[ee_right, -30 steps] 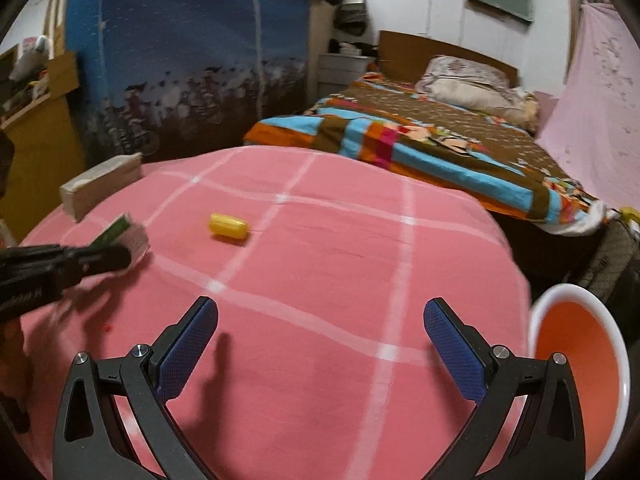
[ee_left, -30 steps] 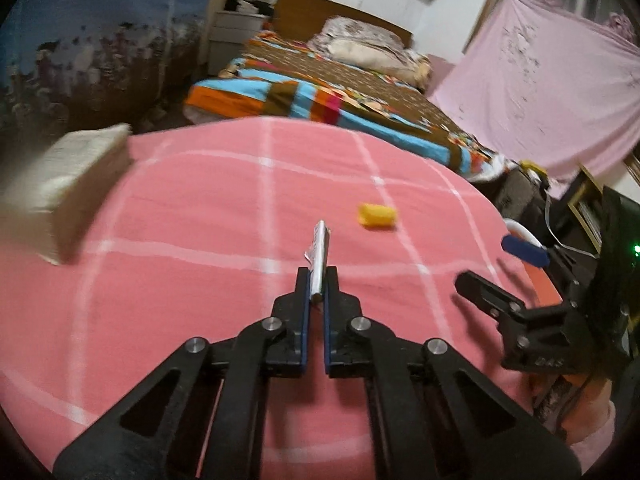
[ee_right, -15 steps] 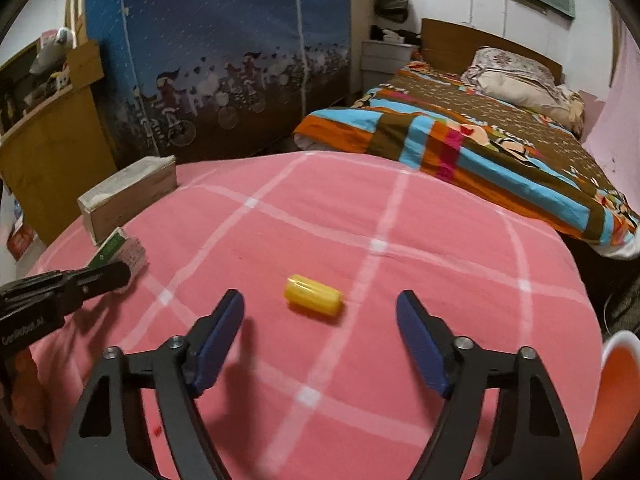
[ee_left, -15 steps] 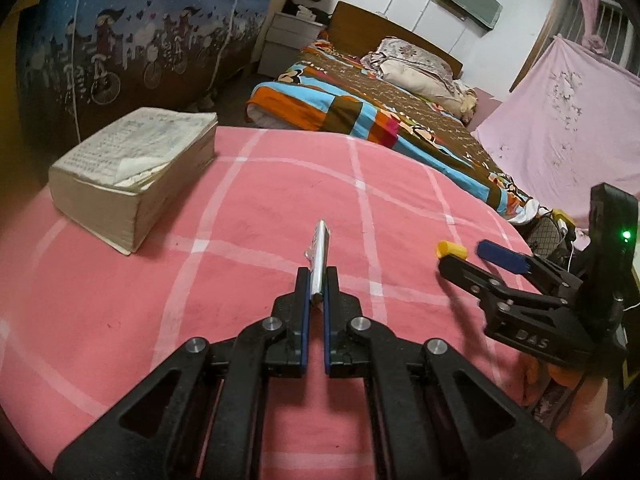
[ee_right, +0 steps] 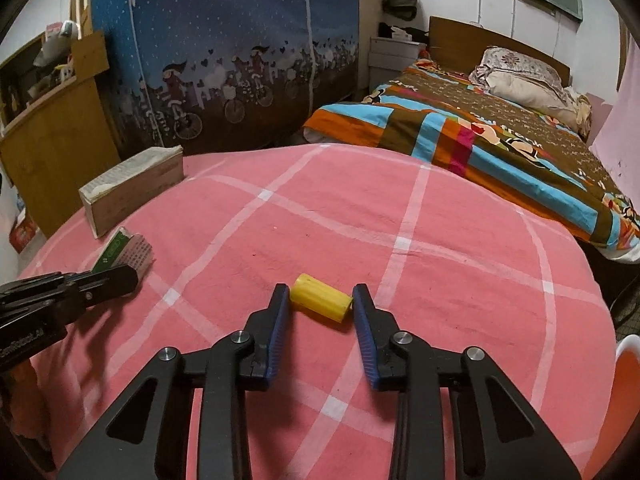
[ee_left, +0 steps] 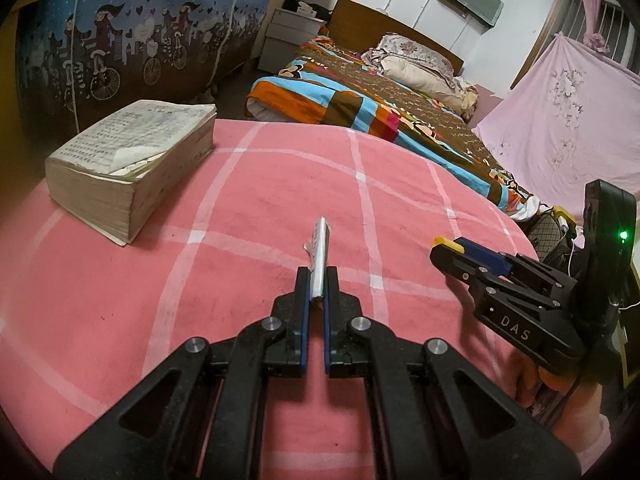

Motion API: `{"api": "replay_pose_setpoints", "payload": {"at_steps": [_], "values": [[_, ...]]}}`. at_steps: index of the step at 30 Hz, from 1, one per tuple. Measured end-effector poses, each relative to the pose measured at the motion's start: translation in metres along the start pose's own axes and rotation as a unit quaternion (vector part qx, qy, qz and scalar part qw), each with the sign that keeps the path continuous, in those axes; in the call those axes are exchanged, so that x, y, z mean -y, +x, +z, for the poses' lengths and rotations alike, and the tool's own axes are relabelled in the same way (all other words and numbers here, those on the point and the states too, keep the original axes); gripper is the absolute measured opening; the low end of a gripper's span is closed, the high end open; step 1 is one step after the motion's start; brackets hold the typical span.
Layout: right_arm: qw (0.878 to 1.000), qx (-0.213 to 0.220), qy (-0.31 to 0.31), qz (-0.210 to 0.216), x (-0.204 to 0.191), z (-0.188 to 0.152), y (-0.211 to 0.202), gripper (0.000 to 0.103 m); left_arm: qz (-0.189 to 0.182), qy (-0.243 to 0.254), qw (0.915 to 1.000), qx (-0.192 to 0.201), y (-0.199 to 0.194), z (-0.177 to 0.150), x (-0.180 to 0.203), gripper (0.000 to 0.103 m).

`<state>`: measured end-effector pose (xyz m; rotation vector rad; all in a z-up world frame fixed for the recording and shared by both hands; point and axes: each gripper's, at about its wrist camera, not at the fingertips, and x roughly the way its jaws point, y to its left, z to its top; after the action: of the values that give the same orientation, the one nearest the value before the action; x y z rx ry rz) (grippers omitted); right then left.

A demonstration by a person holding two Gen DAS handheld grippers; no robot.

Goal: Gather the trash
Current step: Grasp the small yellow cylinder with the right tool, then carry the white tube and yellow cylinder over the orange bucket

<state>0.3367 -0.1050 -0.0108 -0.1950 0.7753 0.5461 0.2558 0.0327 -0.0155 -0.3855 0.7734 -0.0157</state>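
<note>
Over a round table draped in a pink checked cloth, the left gripper is clamped on a flattened wrapper, silver on its edge and green and white on its face, which sticks out past the fingertips above the cloth. The right gripper has just been closing its jaws around a small yellow cylinder lying on the cloth; the blue pads stand against both its ends, though whether they already press on it cannot be told. A thick worn book lies near the table's far left edge, and an orange bin with a white rim shows at the right.
</note>
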Motion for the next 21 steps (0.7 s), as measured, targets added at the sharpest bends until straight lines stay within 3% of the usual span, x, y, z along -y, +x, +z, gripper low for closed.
{"api": "replay_pose_setpoints", "payload": {"at_steps": [10,15,21], "values": [[0.998,0.053,0.028,0.011,0.003,-0.002,-0.021,0.03,0.001,0.009,1.0,0.003,-0.002,0.001,0.0,0.0],[0.993,0.114,0.024,0.002,-0.001,-0.007,-0.046,0.03,-0.004,0.025,0.9996,0.015,-0.007,-0.001,0.007,0.0],[0.98,0.197,0.024,-0.004,-0.004,-0.02,-0.083,0.03,-0.008,0.057,0.9966,0.058,-0.025,-0.004,0.019,0.0]]}}
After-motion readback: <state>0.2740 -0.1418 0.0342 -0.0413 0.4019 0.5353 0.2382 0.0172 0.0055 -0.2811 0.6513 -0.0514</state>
